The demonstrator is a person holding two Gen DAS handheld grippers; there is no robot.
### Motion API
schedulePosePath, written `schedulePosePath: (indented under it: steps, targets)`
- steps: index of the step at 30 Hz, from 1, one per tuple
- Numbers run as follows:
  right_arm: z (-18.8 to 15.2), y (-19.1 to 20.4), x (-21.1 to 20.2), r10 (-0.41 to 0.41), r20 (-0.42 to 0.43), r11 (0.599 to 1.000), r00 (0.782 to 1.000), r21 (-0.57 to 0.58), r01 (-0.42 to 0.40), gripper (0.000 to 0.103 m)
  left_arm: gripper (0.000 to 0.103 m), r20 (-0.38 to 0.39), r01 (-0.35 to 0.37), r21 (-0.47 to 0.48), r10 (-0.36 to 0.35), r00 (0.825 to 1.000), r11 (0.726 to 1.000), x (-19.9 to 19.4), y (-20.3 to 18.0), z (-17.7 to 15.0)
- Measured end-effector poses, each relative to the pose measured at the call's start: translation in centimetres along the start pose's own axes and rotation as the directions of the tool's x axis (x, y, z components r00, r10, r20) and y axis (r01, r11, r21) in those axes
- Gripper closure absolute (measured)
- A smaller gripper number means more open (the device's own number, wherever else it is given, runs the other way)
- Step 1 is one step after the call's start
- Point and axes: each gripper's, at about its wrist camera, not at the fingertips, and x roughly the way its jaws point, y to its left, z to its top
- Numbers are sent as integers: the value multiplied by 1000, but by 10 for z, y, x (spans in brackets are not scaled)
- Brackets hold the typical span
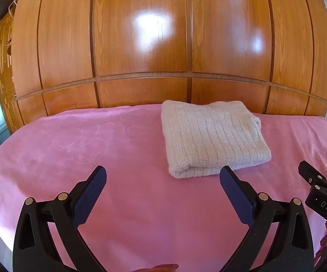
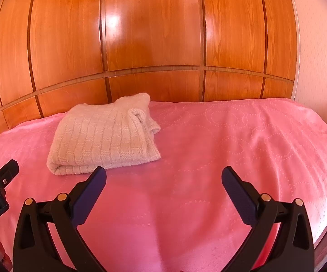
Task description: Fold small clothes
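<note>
A cream knitted garment [image 1: 213,136] lies folded into a thick rectangle on the pink bedspread [image 1: 95,140], near the far edge by the wardrobe. It also shows in the right wrist view [image 2: 104,140]. My left gripper [image 1: 163,174] is open and empty, a little short of the garment's near edge. My right gripper [image 2: 163,174] is open and empty, with its left finger just in front of the garment's near right part. Each gripper shows at the edge of the other's view.
A glossy wooden wardrobe [image 1: 163,45] stands right behind the bed. The pink bedspread [image 2: 242,147] stretches out to both sides of the garment. A white wall [image 2: 317,56] is at the right.
</note>
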Motion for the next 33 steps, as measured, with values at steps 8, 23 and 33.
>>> schedulePosePath:
  steps: [8, 23, 33]
  targets:
    - [-1, 0, 1, 5, -8, 1000, 1000, 3, -5, 2, 4, -11, 8, -8, -8, 1000, 1000, 3, 1, -1]
    - [-2, 1, 2, 5, -14, 1000, 1000, 3, -5, 2, 4, -18, 12, -8, -12, 1000, 1000, 4, -1, -3]
    - [-3, 1, 2, 6, -17, 1000, 1000, 5, -6, 2, 4, -25, 18, -8, -19, 1000, 1000, 5, -2, -4]
